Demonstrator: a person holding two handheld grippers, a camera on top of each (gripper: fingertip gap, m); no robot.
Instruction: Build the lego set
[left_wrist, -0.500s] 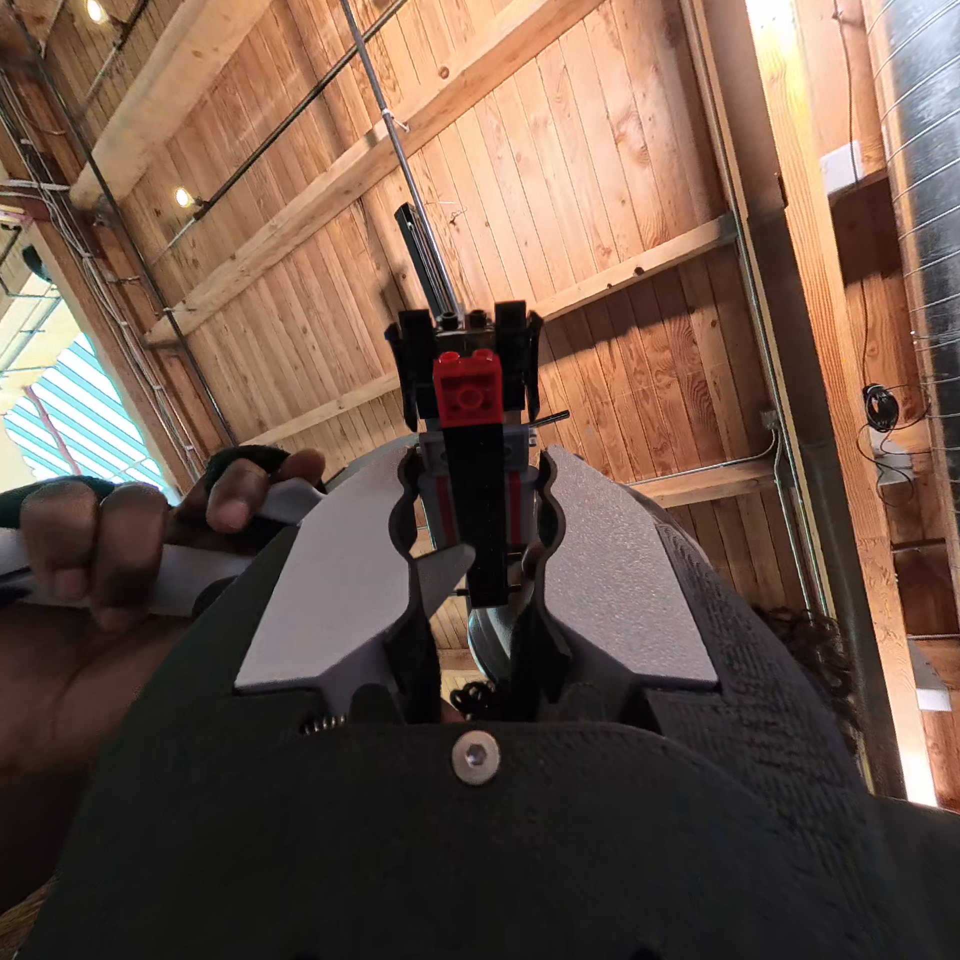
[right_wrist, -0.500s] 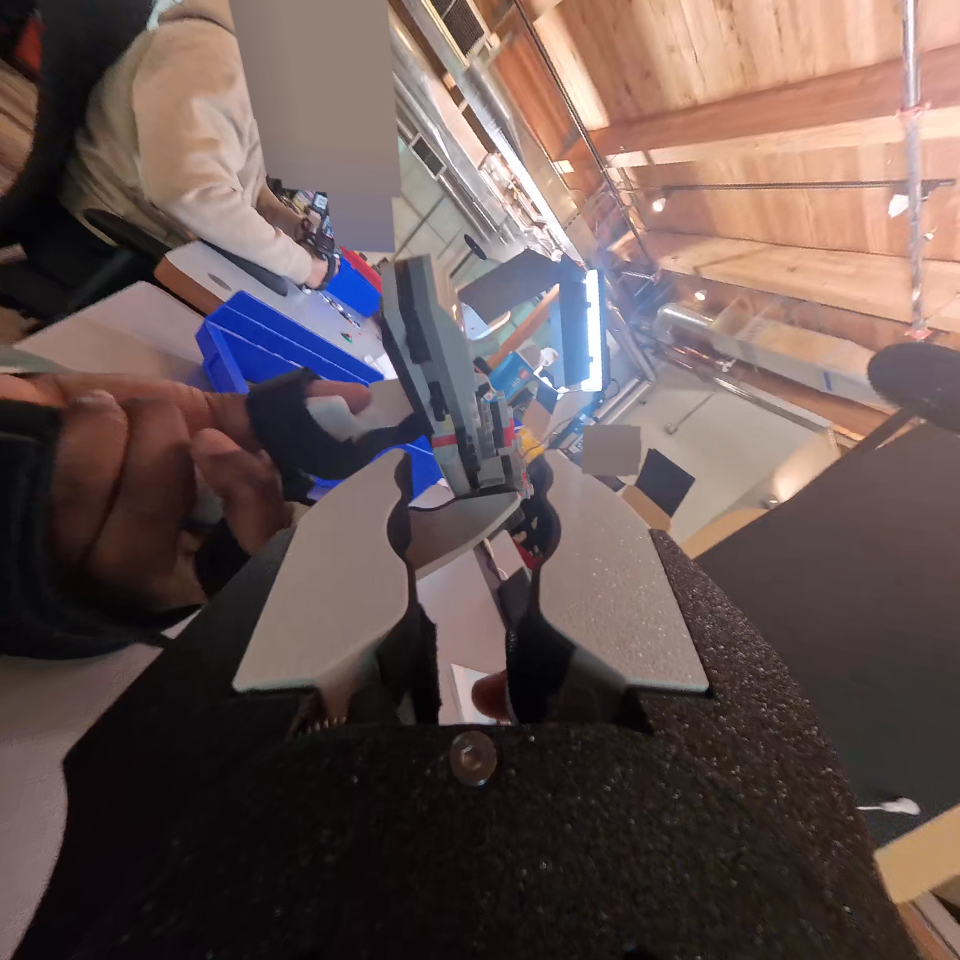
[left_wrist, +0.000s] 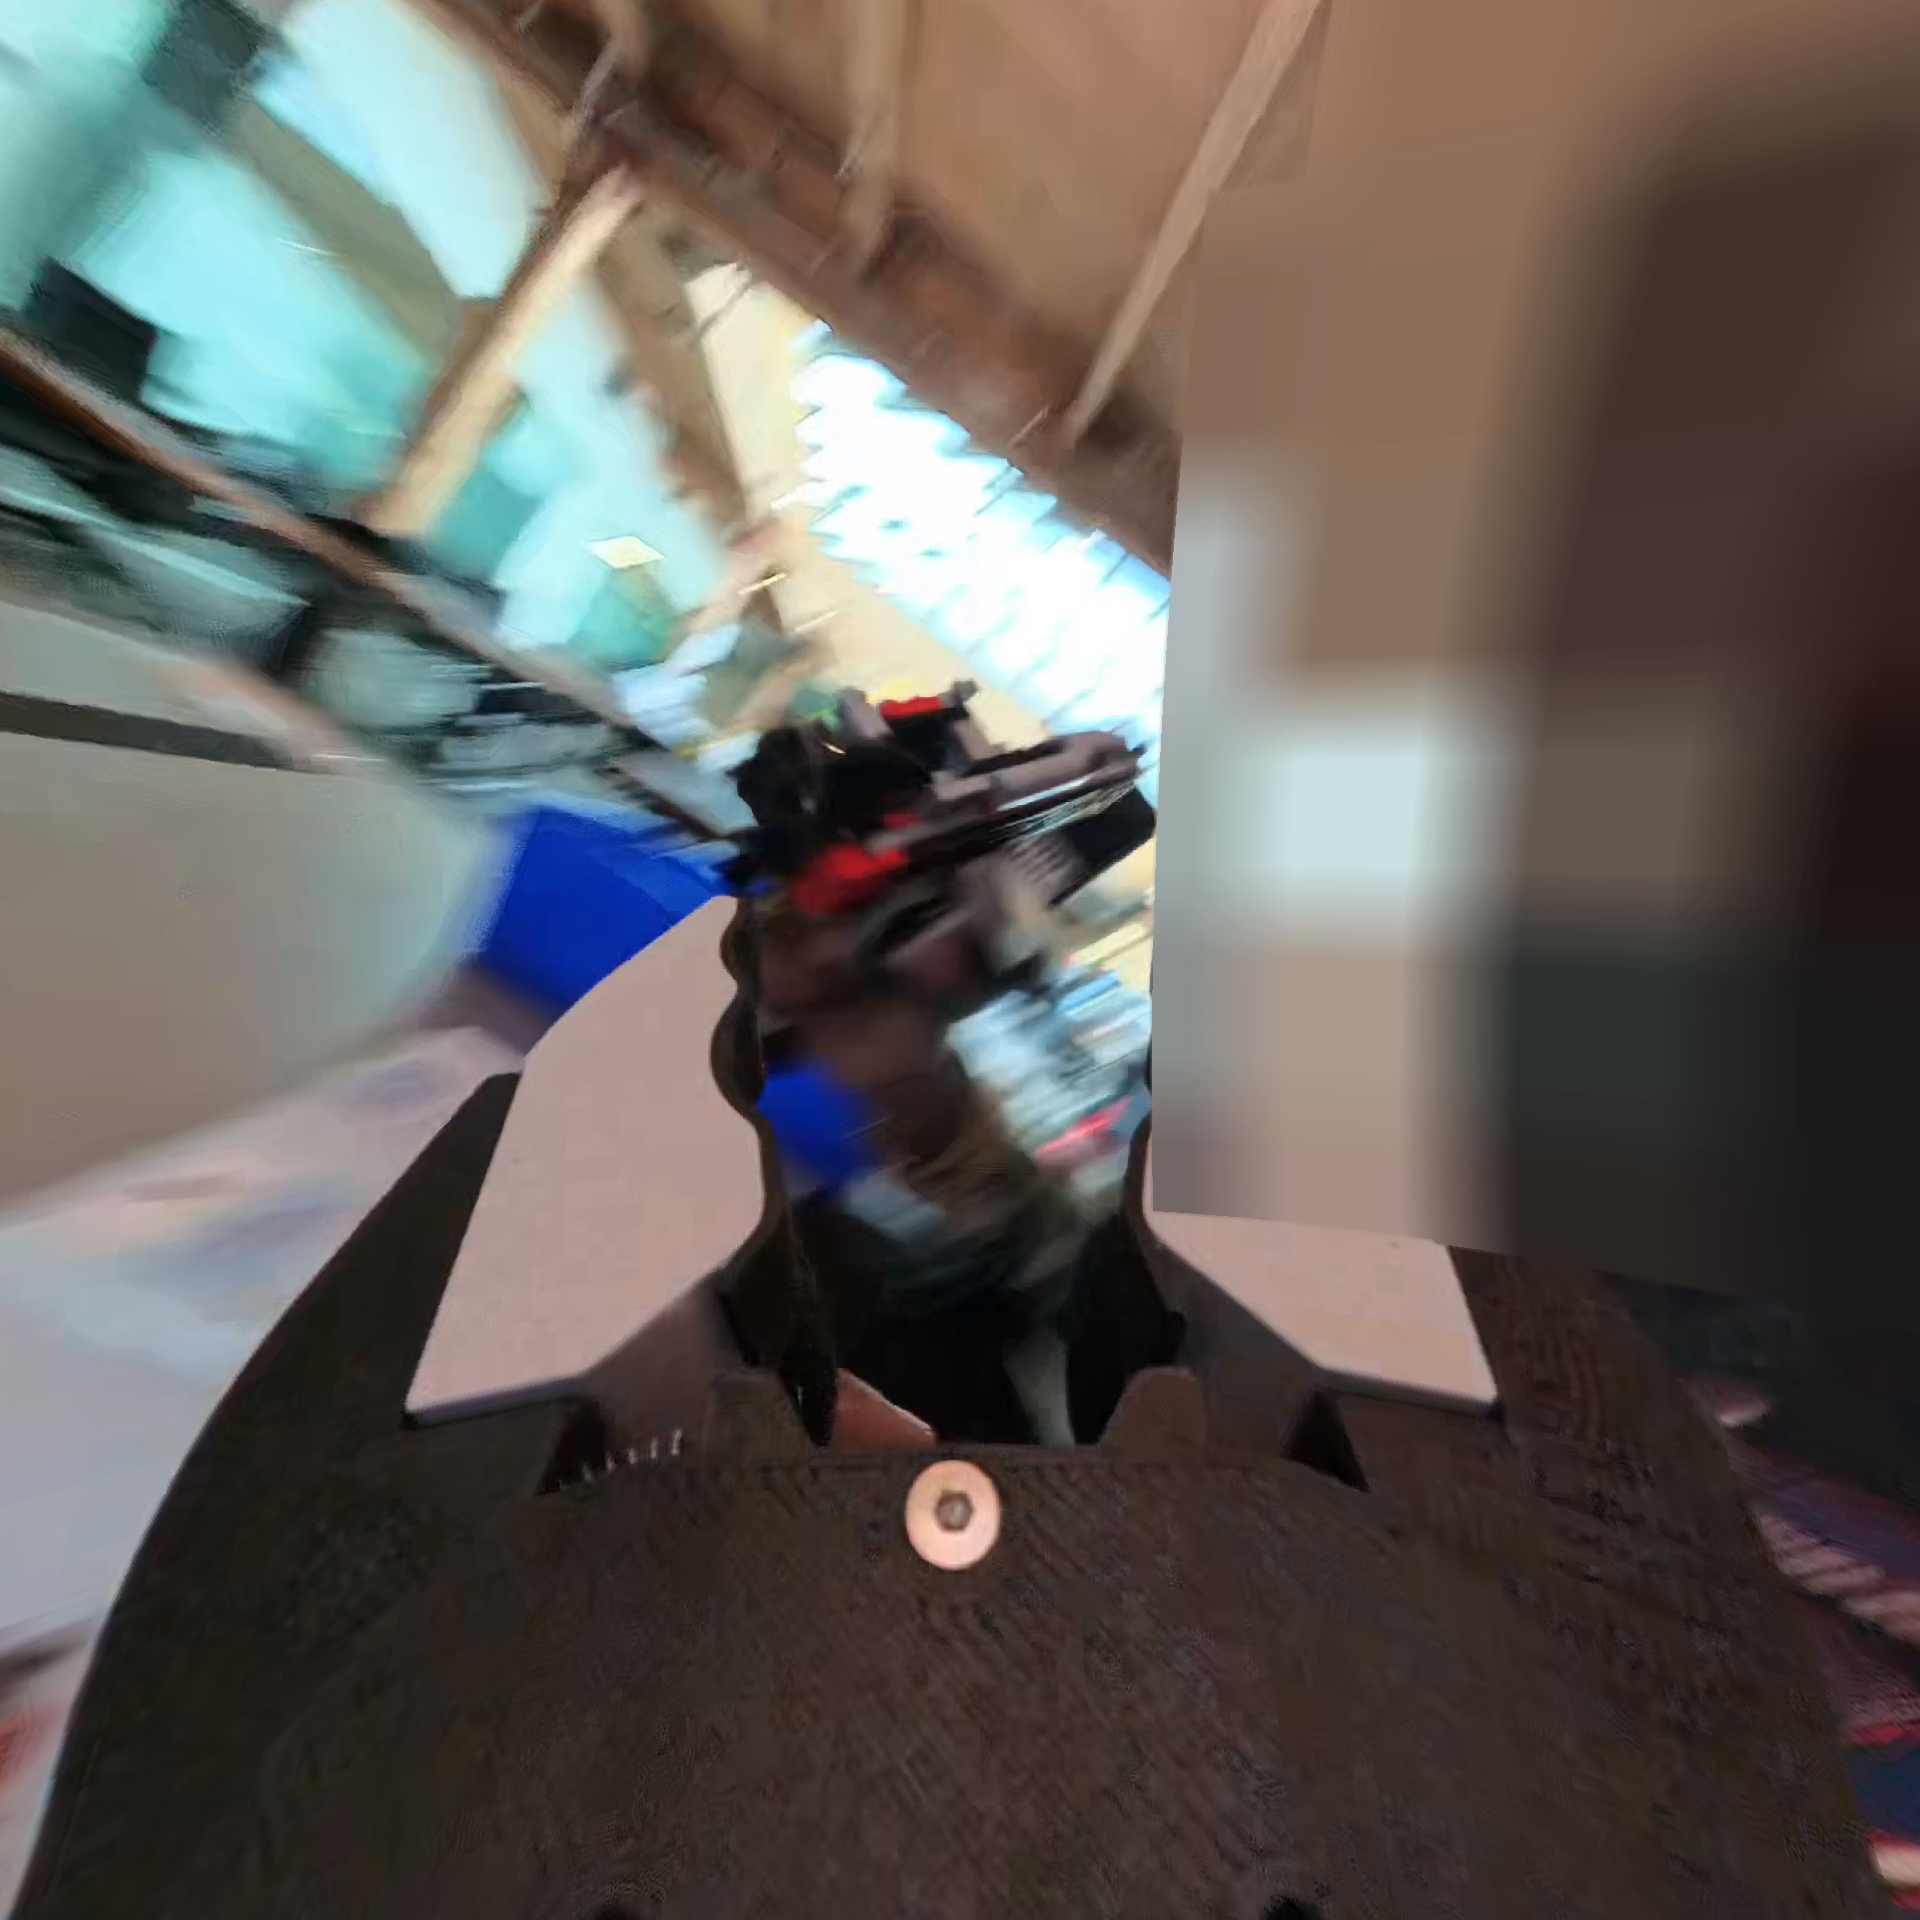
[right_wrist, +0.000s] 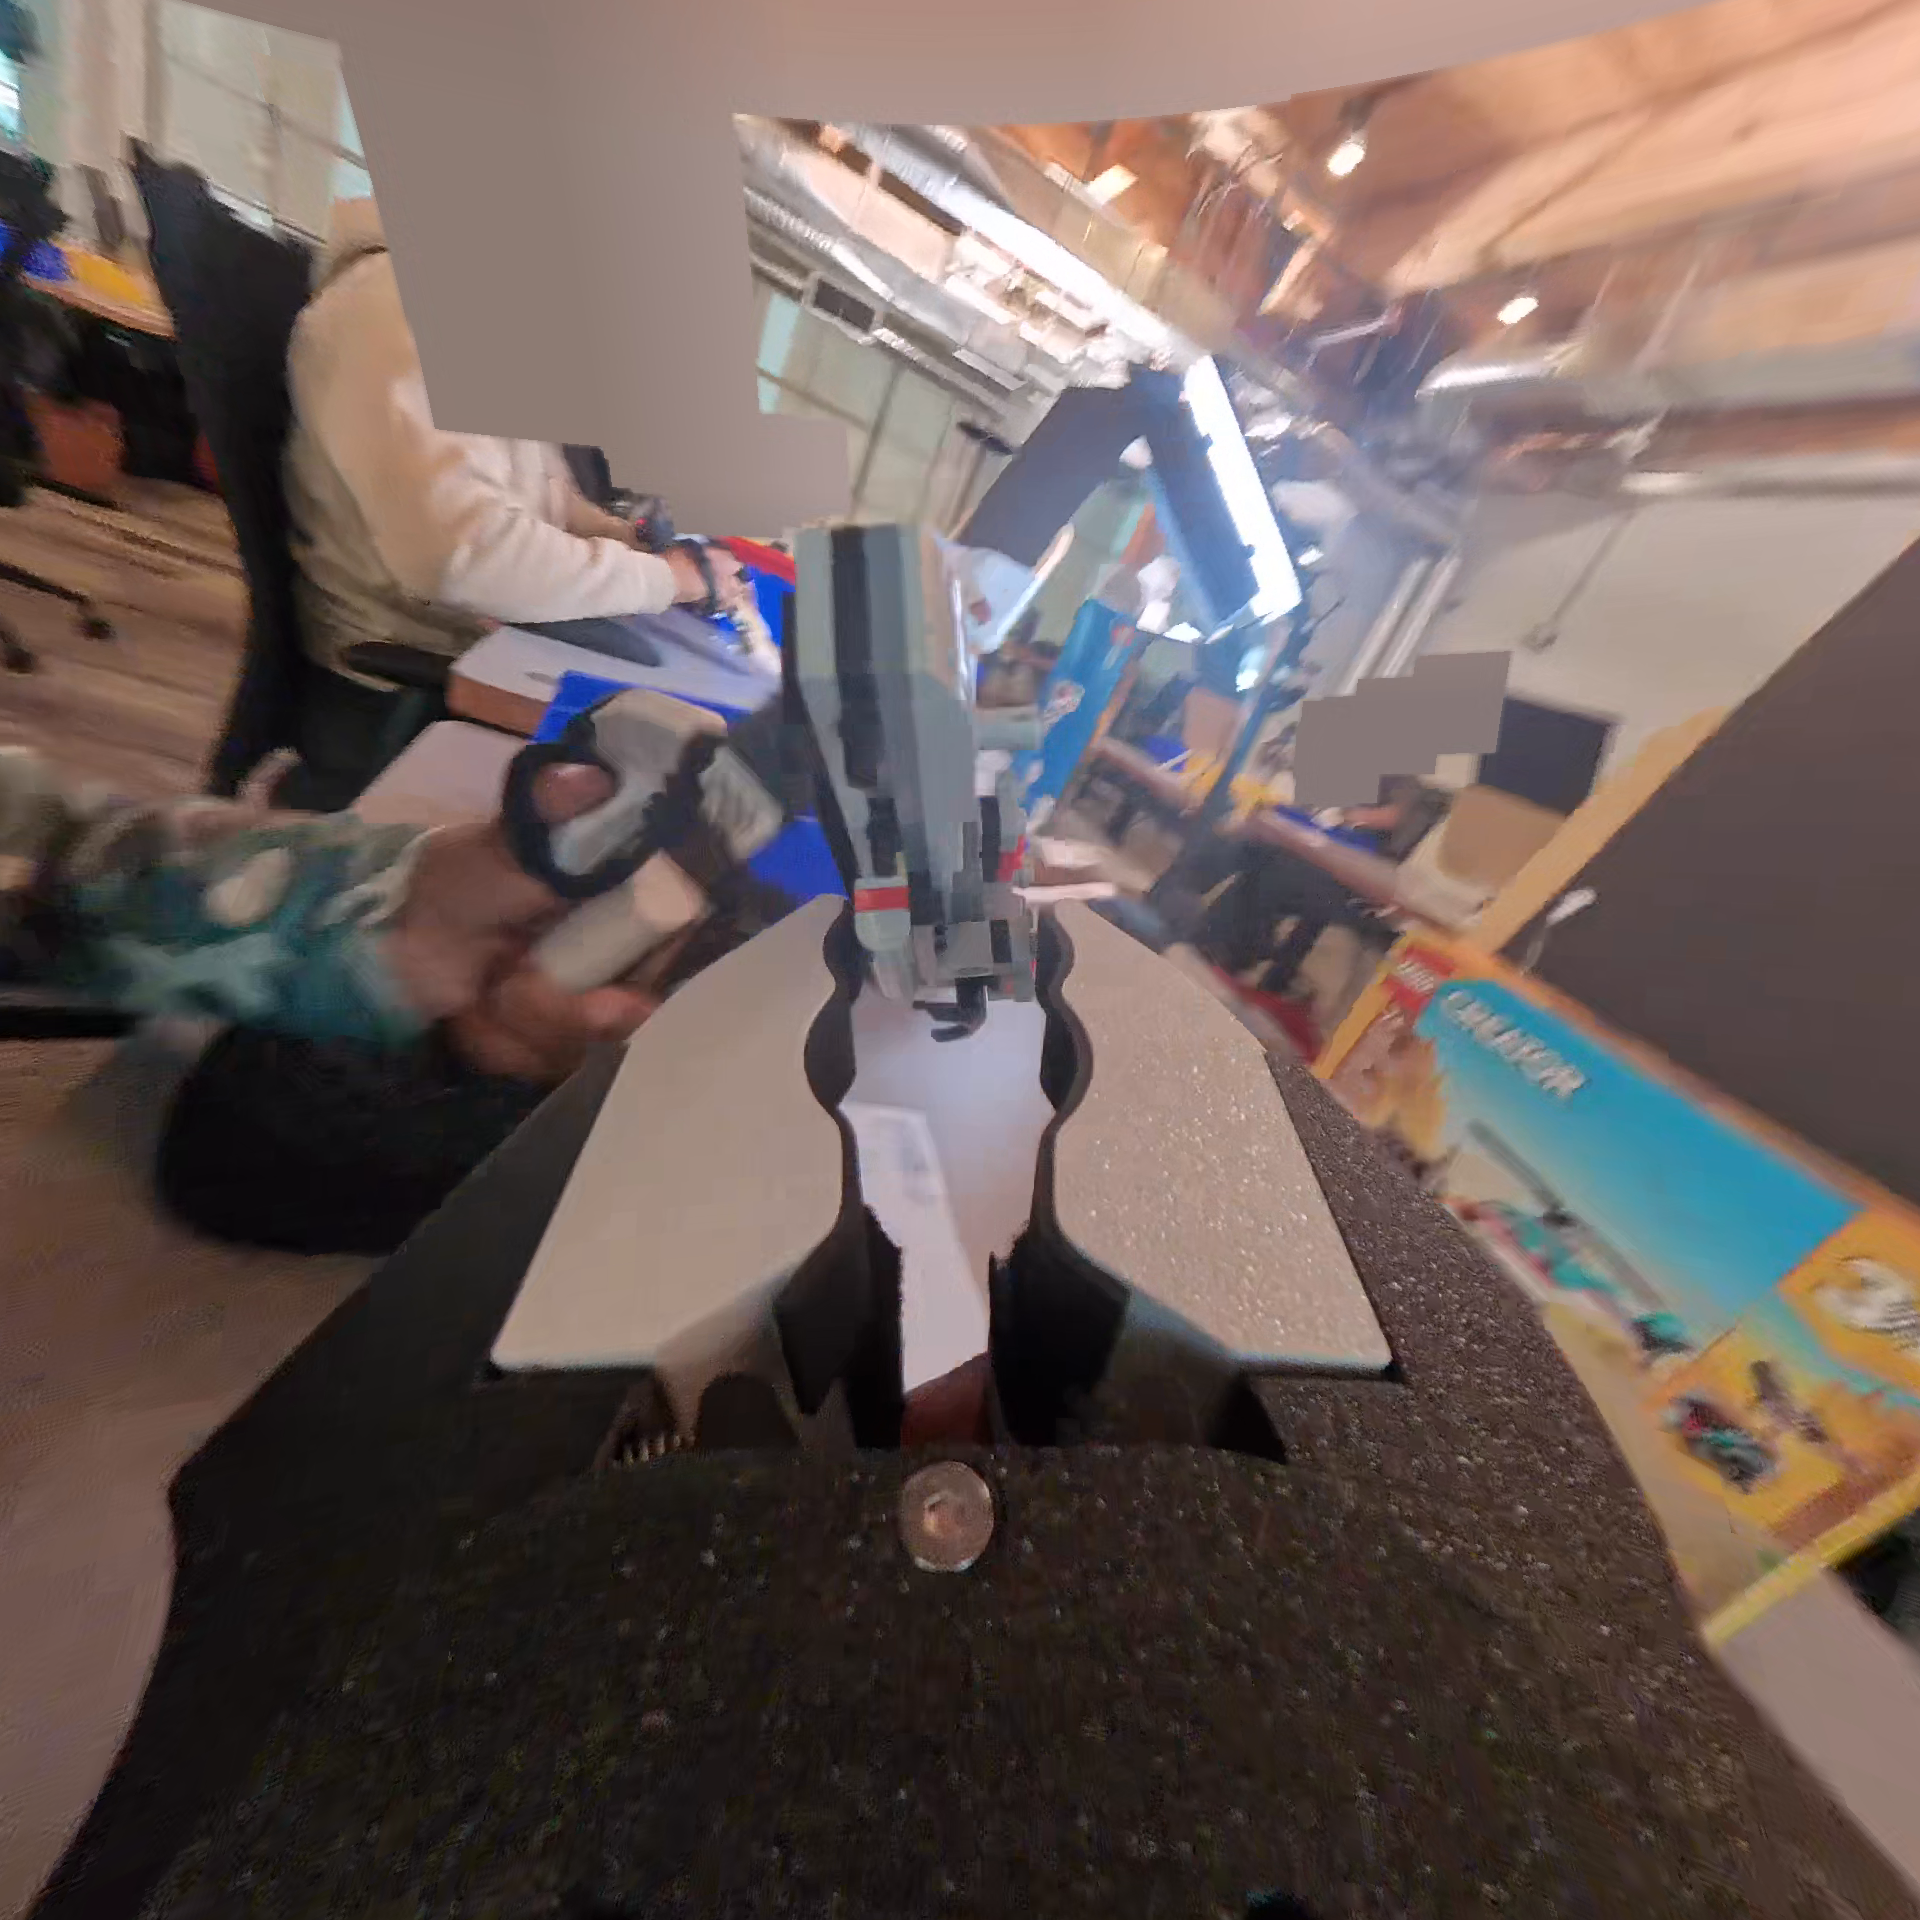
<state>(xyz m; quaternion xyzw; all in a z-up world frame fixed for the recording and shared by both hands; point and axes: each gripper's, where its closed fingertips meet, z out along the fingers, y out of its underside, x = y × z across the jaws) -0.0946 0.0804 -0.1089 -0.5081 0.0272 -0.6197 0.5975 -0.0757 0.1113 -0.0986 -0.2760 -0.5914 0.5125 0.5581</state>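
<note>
The grey, black and red lego model (right_wrist: 894, 748) stands upright in my right gripper (right_wrist: 940, 935), whose jaws are shut on its lower end. My left gripper (right_wrist: 644, 800) shows to the model's left in a person's hand, just apart from it. The left wrist view is badly blurred. My left gripper (left_wrist: 940, 935) has a wide gap between its jaws, and a mosaic patch hides most of its right finger. The lego model (left_wrist: 935, 821) shows just beyond its fingertips, lying crosswise.
A lego box (right_wrist: 1610, 1195) lies at the right on the white table (right_wrist: 935, 1039). A paper sheet (right_wrist: 904, 1143) lies under my right gripper. Blue bins (right_wrist: 800, 862) stand behind the model. A person in a cream top (right_wrist: 416, 540) sits at the far left. The gap from one gripper's tips to the other's is roughly 5 cm.
My left gripper has let go of the model, opened and swung fast away from pointing at the ceiling. My right gripper keeps its hold and has tilted the model more upright.
</note>
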